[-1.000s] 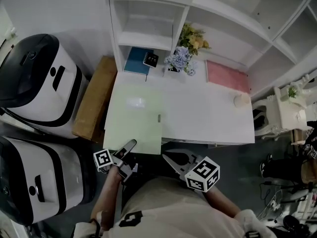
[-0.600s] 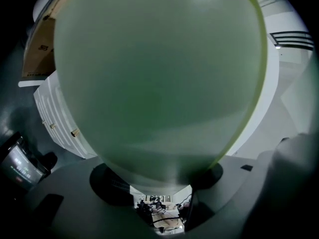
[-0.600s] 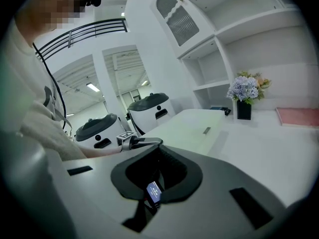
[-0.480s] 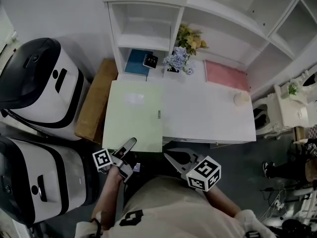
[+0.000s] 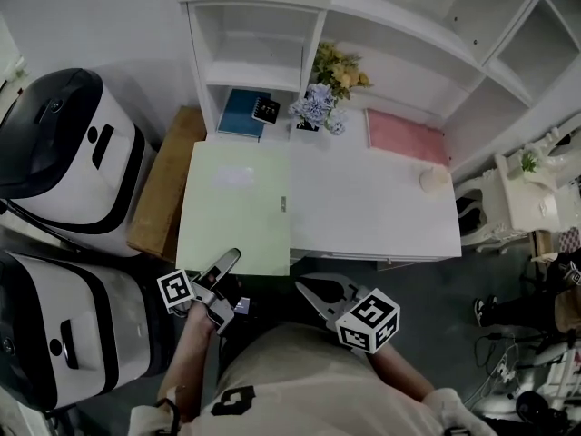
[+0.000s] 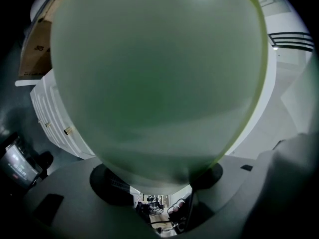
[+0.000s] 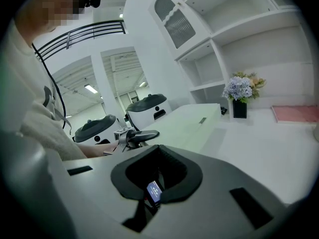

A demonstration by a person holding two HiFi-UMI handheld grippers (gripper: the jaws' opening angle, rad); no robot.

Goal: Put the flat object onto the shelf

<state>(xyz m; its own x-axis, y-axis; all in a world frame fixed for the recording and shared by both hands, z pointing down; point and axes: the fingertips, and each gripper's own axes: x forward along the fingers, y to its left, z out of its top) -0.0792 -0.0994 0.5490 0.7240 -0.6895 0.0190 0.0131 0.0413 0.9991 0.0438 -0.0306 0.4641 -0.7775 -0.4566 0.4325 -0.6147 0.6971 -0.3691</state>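
head view: the flat object (image 5: 234, 203), a pale green sheet, lay on the left part of the white desk (image 5: 381, 212). its long axis ran from the person straight toward the shelf (image 5: 250, 66) behind it. its near edge overhung the desk front. the left gripper (image 5: 227, 266) was at that near edge, one jaw lying over the sheet. the right gripper (image 5: 327, 293) hung beside it, off the desk and clearly the farther one.

left gripper view: the green sheet (image 6: 154, 78) filled the frame and ran down into the jaws. i judged the left gripper (image 6: 159, 183) clamped on it.

right gripper view: the right gripper (image 7: 157, 178) had its jaws spread with nothing between them. the sheet (image 7: 192, 123) lay ahead and to its left.
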